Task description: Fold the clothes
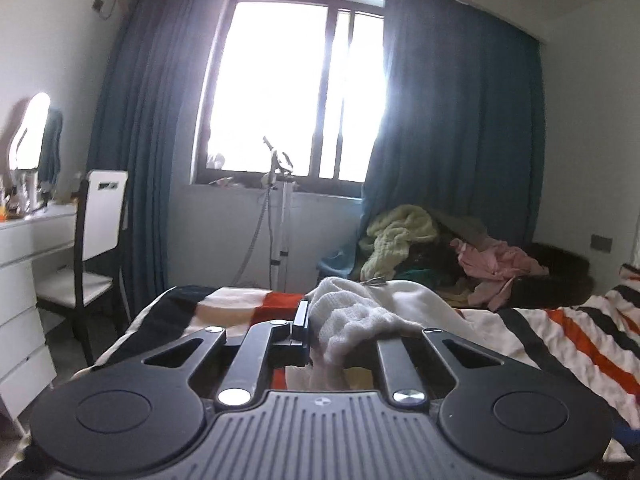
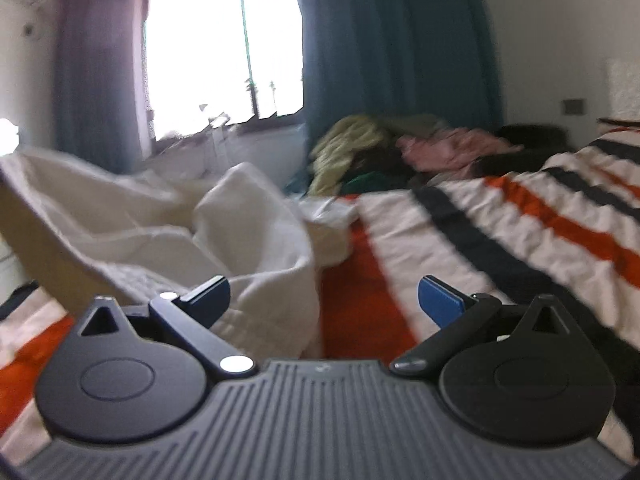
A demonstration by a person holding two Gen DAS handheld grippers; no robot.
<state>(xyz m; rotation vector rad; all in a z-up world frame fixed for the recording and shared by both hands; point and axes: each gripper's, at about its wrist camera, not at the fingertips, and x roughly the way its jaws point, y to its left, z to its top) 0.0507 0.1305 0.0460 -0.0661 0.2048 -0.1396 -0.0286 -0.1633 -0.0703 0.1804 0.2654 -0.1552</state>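
Observation:
A white knit garment [image 1: 360, 316] lies bunched on the striped bedspread [image 1: 580, 332], and a fold of it is lifted. My left gripper [image 1: 316, 326] is shut on that fold; the cloth drapes over its right finger and hides it. In the right wrist view the same white garment [image 2: 160, 216] rises in a slack heap to the left over the striped bedspread [image 2: 500, 232]. My right gripper [image 2: 324, 294] is open just above the bed, its left blue pad against the garment's edge and nothing between its fingers. This view is blurred.
A pile of other clothes [image 1: 420, 248], yellow-green, pink and dark, sits at the bed's far side by the blue curtain [image 1: 460, 120]. A chair [image 1: 100, 240] and a white dresser [image 1: 24, 264] stand left. A thin stand [image 1: 280, 216] is below the window.

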